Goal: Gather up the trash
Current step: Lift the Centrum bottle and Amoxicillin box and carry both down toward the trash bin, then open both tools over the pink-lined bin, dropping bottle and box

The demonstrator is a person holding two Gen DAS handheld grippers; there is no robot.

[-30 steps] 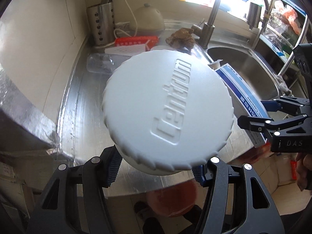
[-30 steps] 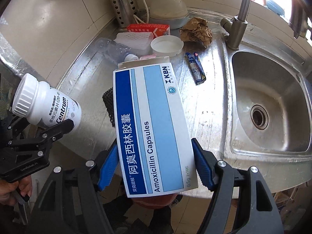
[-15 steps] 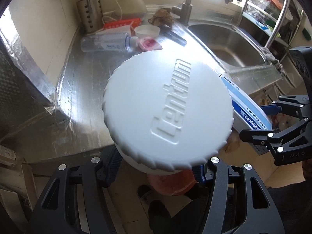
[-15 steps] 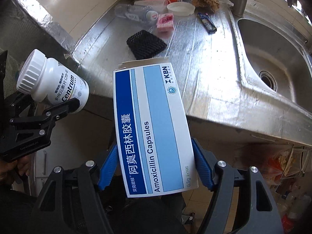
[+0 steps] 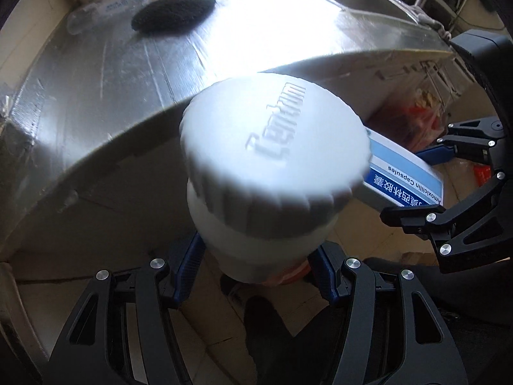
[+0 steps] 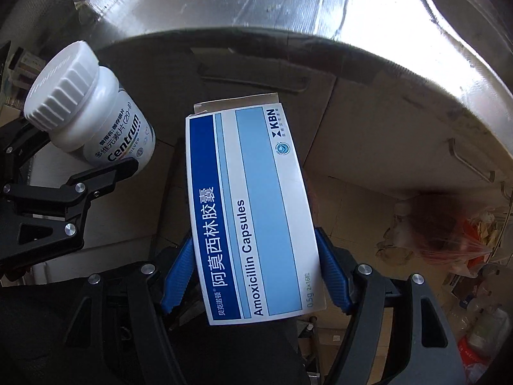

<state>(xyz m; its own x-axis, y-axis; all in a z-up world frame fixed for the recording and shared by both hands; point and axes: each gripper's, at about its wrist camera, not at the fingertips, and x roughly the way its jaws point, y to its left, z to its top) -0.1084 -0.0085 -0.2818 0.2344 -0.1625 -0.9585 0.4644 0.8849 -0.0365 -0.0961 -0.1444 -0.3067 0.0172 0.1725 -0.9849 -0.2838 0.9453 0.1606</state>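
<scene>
Both grippers downward past the counter edge (image 6: 368,73): left gripper (image 5: 256,272) on bottle (image 5: 272,166), right gripper (image 6: 253,276) on box (image 6: 253,211).

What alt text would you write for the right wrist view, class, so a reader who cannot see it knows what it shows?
The right gripper clamps a blue-and-white Amoxicillin Capsules box between its blue pads. At left, the left gripper holds a white Centrum bottle. The steel counter edge curves above; a red bag lies lower right.

white bottle (image 6: 93,115), blue-and-white striped box (image 6: 253,211), black sponge (image 5: 173,16)
</scene>
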